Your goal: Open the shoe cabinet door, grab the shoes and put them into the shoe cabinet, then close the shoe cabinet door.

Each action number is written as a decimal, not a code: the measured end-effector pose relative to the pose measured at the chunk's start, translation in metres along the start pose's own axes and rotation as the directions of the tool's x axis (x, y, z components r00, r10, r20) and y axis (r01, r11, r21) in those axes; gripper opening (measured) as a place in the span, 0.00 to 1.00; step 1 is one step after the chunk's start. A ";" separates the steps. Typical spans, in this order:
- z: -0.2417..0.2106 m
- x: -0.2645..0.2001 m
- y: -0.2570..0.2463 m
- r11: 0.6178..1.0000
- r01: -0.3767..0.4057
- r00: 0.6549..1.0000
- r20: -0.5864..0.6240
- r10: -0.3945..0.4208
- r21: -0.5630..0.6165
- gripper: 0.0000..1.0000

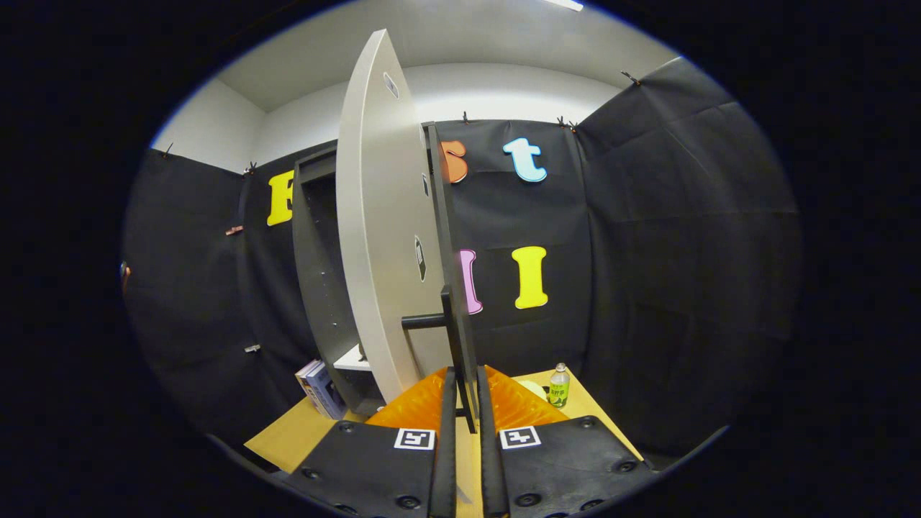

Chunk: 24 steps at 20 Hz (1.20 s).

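I find the gripper (461, 410) with its fingers drawn narrow and clamped on the thin dark handle (460, 338) of the shoe cabinet door (378, 230), the handle's bar passing straight down between the two fingertips. The door stands swung out, its pale face seen nearly edge-on just ahead of the fingers, and the dark cabinet (316, 273) behind it shows its interior open, with a light shelf (352, 360) low inside. I judge the first step, opening the door, to be well advanced or done; whether the door is at full swing I cannot tell. I see no shoes on the shelf or anywhere on the tabletop (295, 432), so loading them and closing the door remain outstanding. Around the work: a stack of books or boxes (320, 388) stands beside the cabinet's lower corner on the near side of the opening, a small green-labelled bottle (559, 386) stands beyond the fingers on the other side of the door, and a pale round object (534, 389) lies just beside that bottle, too obscured to identify. In my assessment the open door itself is the main obstruction, since it stands between the gripper and the cabinet mouth; the stack near the opening could also crowd the approach to the shelf.
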<state>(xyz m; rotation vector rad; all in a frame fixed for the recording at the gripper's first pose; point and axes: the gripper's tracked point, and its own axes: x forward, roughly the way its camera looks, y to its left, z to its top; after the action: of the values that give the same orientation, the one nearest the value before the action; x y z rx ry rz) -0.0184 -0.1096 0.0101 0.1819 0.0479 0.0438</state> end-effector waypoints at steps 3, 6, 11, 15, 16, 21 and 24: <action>0.002 -0.021 0.005 1.000 0.025 1.000 -0.015 -0.025 -0.004 0.15; -0.007 -0.044 0.025 1.000 -0.006 0.997 -0.073 0.008 0.030 0.34; -0.040 -0.068 0.085 0.992 -0.124 0.977 -0.173 0.127 0.029 0.75; -0.093 -0.058 0.140 0.982 -0.189 0.949 -0.255 0.187 0.017 0.98; -0.115 -0.053 0.151 0.981 -0.194 0.938 -0.292 0.190 0.015 0.98; -0.239 -0.016 0.180 0.986 -0.163 0.869 -0.469 0.156 0.027 0.99; -0.310 0.018 0.184 0.991 -0.128 0.832 -0.539 0.129 0.041 0.99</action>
<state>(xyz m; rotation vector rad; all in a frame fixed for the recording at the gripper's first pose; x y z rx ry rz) -0.0241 0.1275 -0.2621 0.1708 0.6060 0.2310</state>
